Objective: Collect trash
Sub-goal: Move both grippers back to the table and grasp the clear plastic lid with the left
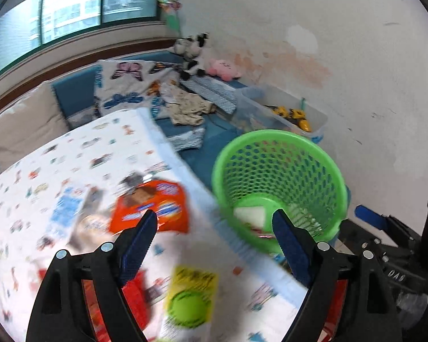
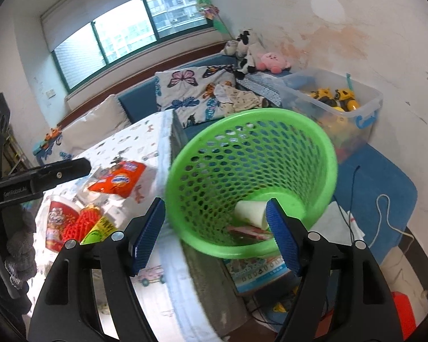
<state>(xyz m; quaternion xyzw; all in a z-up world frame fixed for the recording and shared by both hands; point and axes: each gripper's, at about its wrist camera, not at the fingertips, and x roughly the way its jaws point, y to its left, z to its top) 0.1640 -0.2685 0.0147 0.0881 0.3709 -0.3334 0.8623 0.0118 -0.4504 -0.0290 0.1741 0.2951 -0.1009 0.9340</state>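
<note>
While both grippers hang over a table w/ a cartoon-print cloth [image 2: 145, 139], neither holds anything. Nearest in the left wrist view, the left gripper [image 1: 214, 225] has its blue-padded jaws spread wide apart, empty. Just below them lies a blurred yellow packet [image 1: 192, 299] w/ a green circle, flat on the cloth. Right gripper [image 2: 215, 213] likewise stands wide open, empty, its jaws framing the basket's near rim.

Slightly farther, left of centre, an orange snack bag [image 1: 154, 205] lies flat on the cloth. Right wrist view shows more trash near it: a red-and-white wrapper [image 2: 58, 222] and a red mesh piece [image 2: 84, 222], side by side near the table's left edge.

At the table's right edge sits a green perforated basket [image 2: 251, 154], tilted toward the cameras. Inside, at its bottom, a white paper cup [image 2: 249, 212] lies on its side, plus a reddish wrapper [image 2: 249, 232].

Farther back: clear plastic bin [image 2: 365, 105] w/ yellow toys, butterfly-print blanket [image 2: 191, 91], pink plush [image 2: 271, 61], then the window [image 2: 122, 34].
</note>
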